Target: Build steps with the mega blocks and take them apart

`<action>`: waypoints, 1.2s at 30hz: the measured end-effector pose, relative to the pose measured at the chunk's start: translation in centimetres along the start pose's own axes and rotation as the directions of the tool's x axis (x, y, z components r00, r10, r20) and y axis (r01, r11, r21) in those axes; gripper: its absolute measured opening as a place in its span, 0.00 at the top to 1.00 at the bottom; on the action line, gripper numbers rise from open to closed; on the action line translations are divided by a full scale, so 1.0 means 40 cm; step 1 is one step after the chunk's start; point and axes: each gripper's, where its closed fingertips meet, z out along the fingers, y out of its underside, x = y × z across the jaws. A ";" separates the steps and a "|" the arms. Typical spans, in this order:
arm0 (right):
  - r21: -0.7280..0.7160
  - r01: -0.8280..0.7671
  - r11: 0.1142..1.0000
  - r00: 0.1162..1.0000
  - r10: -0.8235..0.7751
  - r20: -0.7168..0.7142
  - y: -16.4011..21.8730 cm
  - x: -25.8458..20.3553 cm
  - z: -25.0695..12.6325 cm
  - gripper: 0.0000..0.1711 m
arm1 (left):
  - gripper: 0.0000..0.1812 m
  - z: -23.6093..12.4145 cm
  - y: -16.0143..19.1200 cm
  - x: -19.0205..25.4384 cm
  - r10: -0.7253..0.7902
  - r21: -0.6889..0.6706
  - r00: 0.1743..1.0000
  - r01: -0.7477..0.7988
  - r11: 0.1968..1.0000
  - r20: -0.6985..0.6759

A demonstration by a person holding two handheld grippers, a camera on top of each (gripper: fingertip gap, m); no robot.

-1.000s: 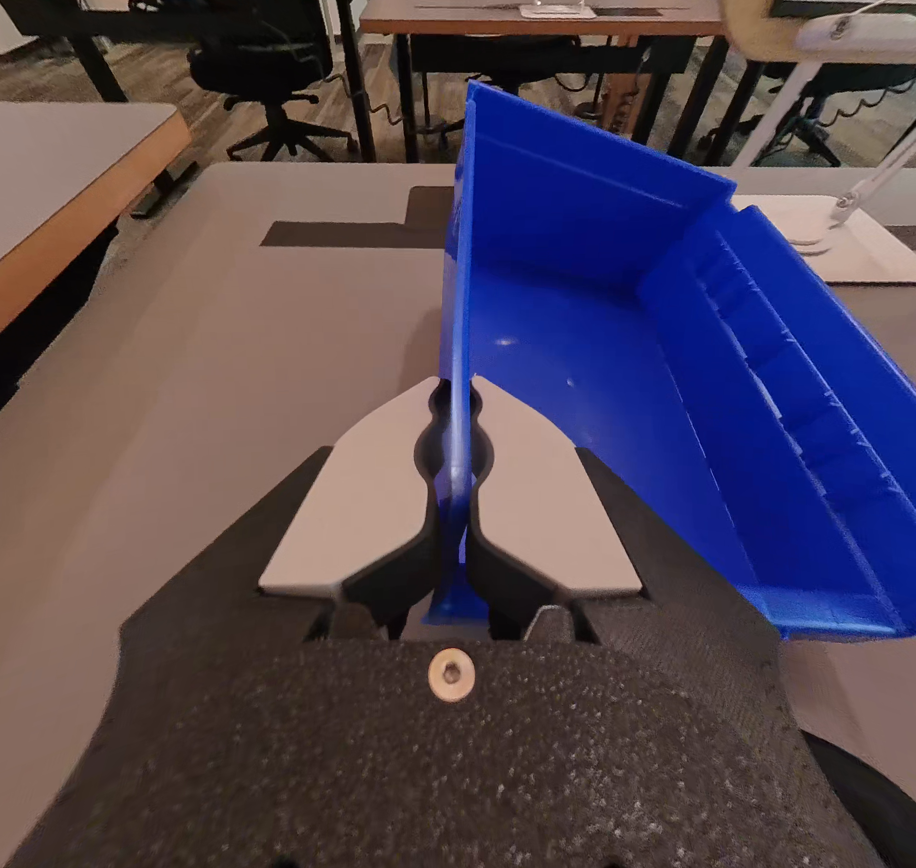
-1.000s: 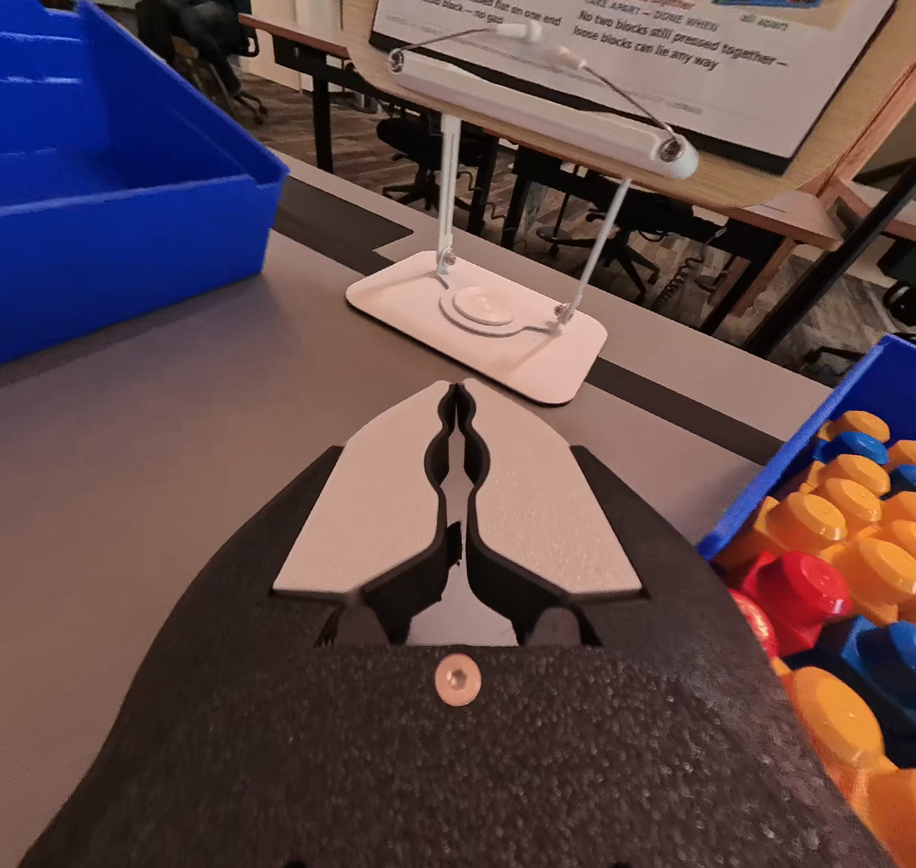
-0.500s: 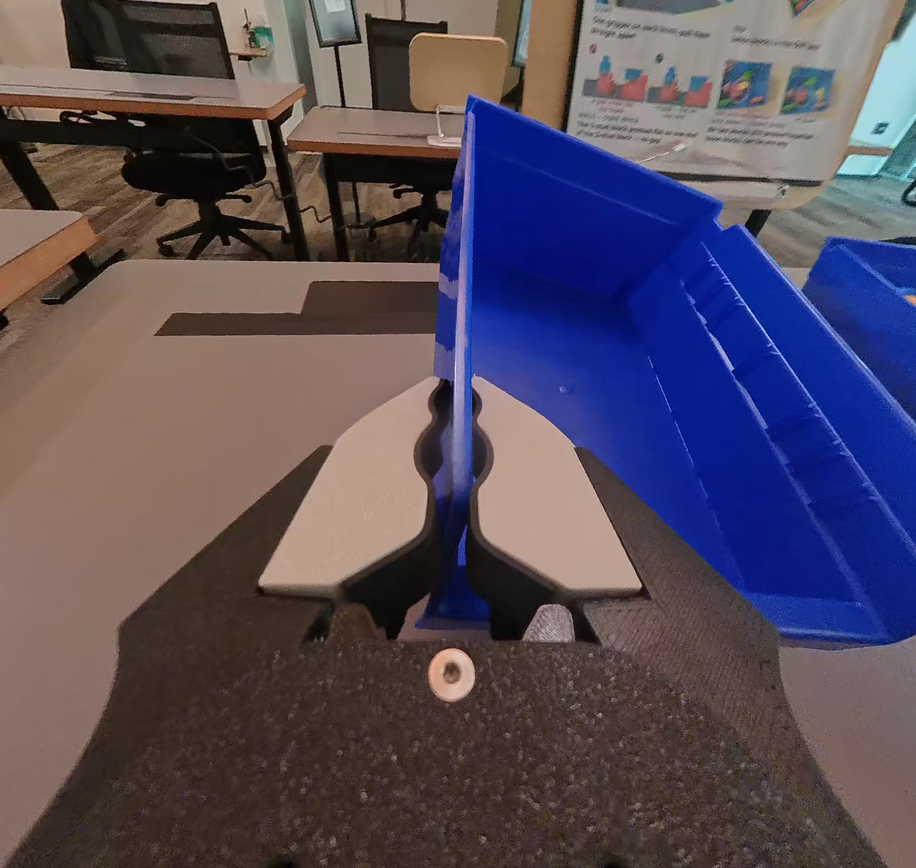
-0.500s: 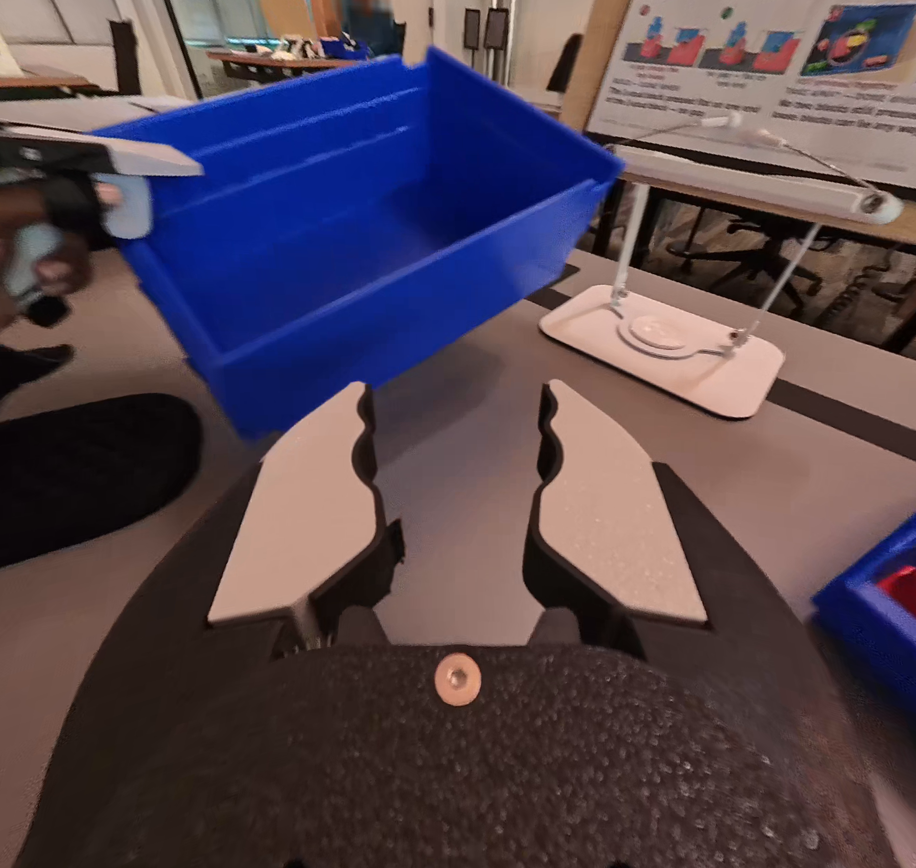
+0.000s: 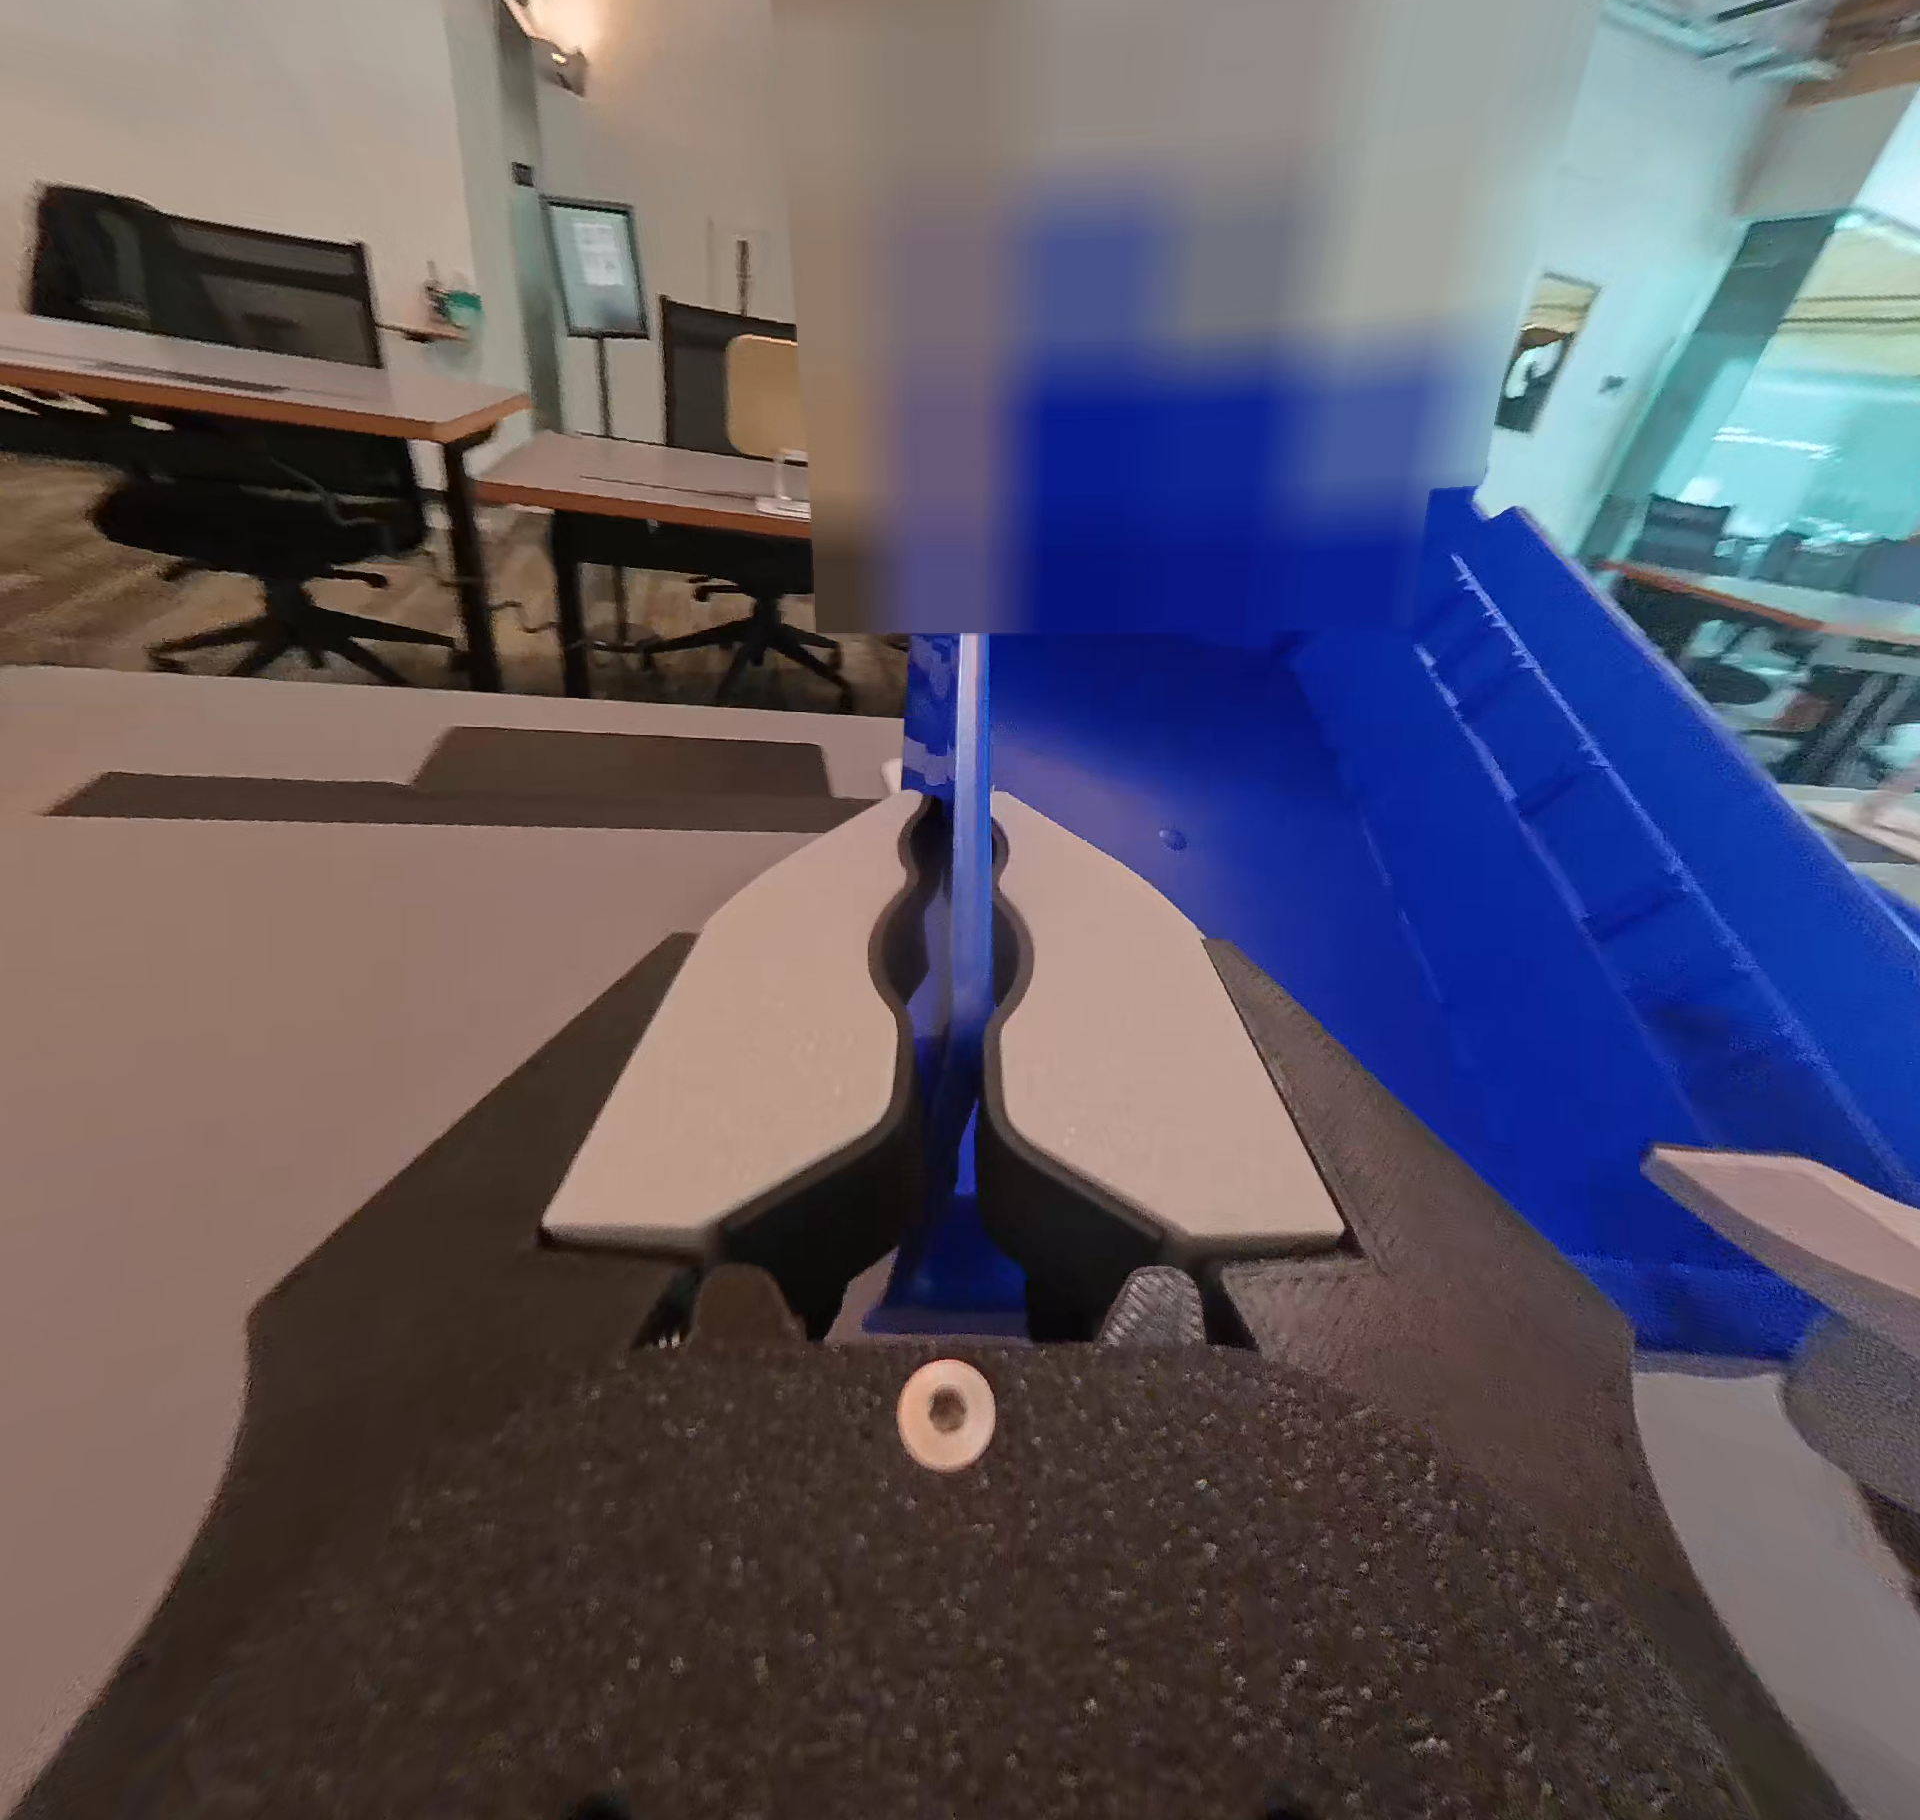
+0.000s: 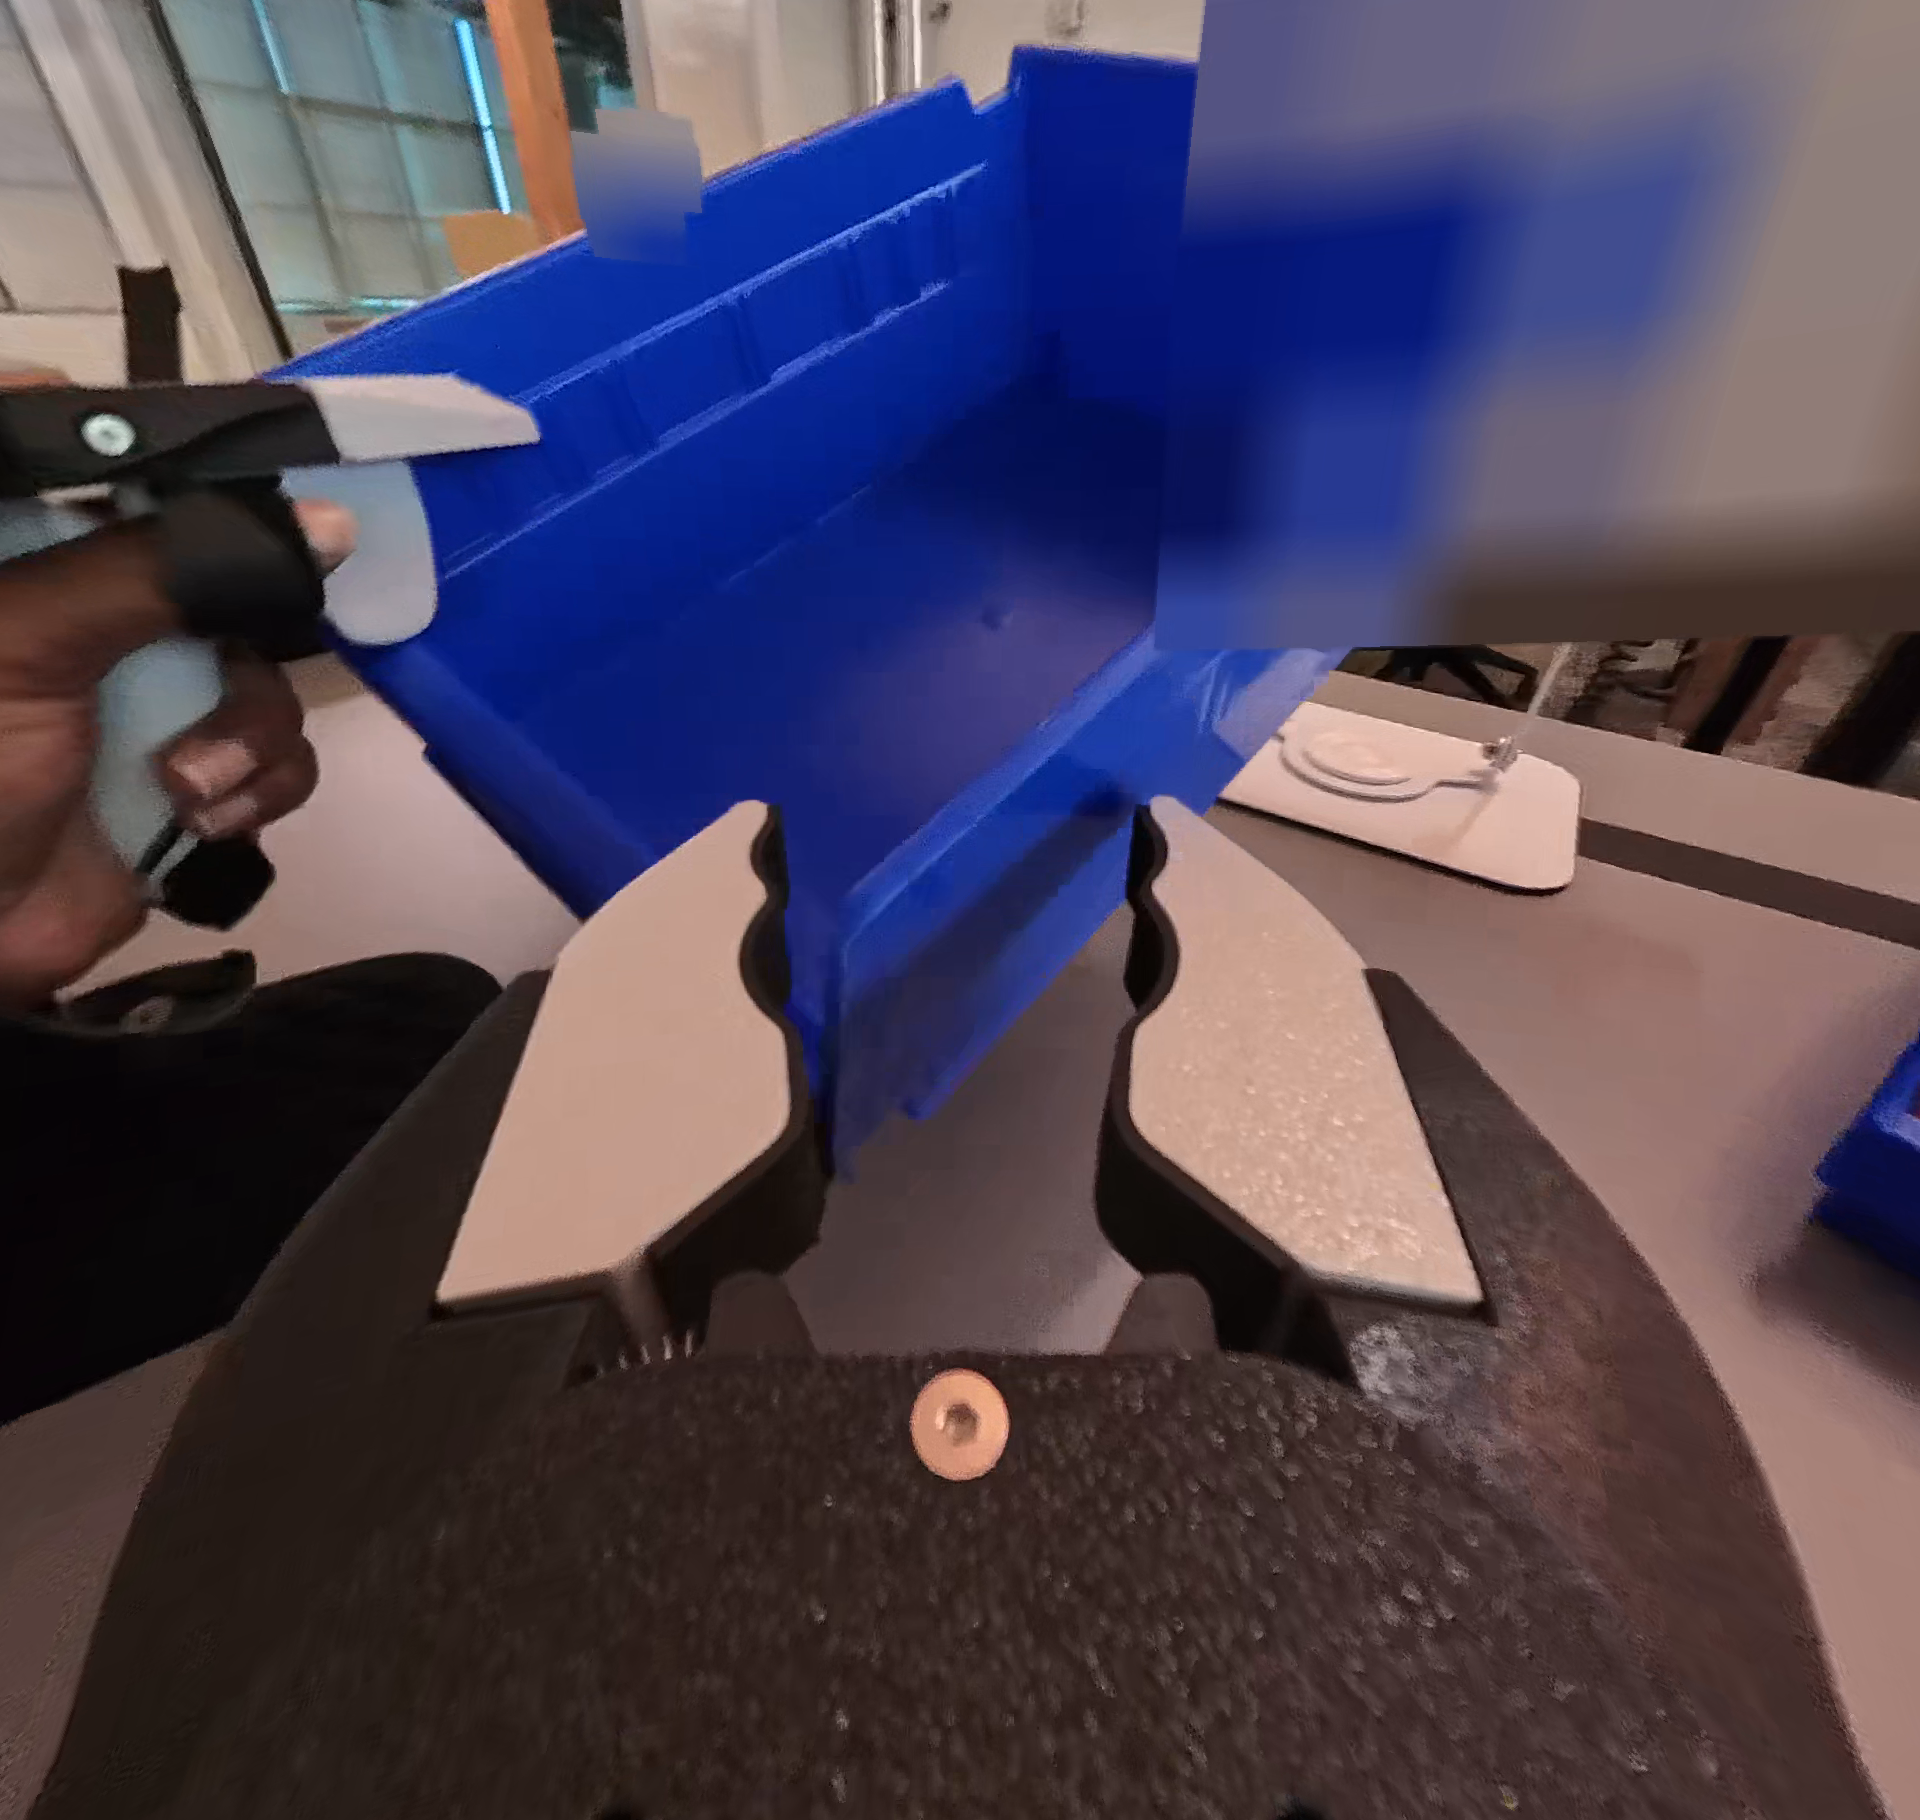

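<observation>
My left claw (image 5: 961, 949) clamped on empty blue bin (image 5: 1455, 939) side wall, bin tilted off table. Right claw (image 6: 951, 949) wide open, bin corner between fingers, ungripped. Looks light, stiff, slick; grip thin rim.

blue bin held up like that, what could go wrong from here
1. The left gripper holds the empty blue bin by one thin side wall, and the bin hangs tilted above the table; it could twist or slip out.
2. The right gripper is open with the bin's low front lip between its fingers; closing off-centre may only clip a corner and jolt the bin loose.
3. The white stand base lies close by; a swinging bin could hit it.
</observation>
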 end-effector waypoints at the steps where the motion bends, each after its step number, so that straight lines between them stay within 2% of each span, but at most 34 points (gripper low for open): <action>1: -0.002 -0.018 1.000 1.000 0.018 0.005 0.000 0.007 -0.003 0.60 | 0.97 0.002 0.009 0.013 -0.011 -0.006 1.000 0.011 1.000 -0.016; 5: -0.069 -0.051 0.996 0.999 0.051 -0.009 0.040 0.037 -0.012 0.70 | 0.97 0.015 0.049 0.020 0.005 -0.049 1.000 -0.005 0.999 -0.006; 13: -0.198 -0.129 0.972 0.992 0.127 -0.023 0.108 0.077 -0.016 0.76 | 0.93 0.024 0.127 0.047 -0.013 -0.146 0.999 0.007 0.989 -0.039; 20: -0.253 -0.160 0.954 0.983 0.130 -0.131 0.134 0.176 -0.041 0.84 | 0.88 0.043 0.228 0.114 -0.031 -0.273 0.993 0.000 0.962 -0.111; 24: -0.287 -0.160 0.945 0.979 0.113 -0.172 0.157 0.219 -0.046 0.86 | 0.88 0.059 0.278 0.138 -0.039 -0.330 0.992 -0.003 0.944 -0.122; 31: -0.323 -0.148 0.935 0.977 0.088 -0.194 0.204 0.225 -0.013 0.87 | 0.89 0.073 0.335 0.103 -0.004 -0.395 0.997 -0.028 0.918 -0.081; 36: -0.318 -0.144 0.937 0.976 0.081 -0.202 0.202 0.235 -0.008 0.87 | 0.84 0.077 0.337 0.114 -0.014 -0.395 0.994 -0.032 0.918 -0.113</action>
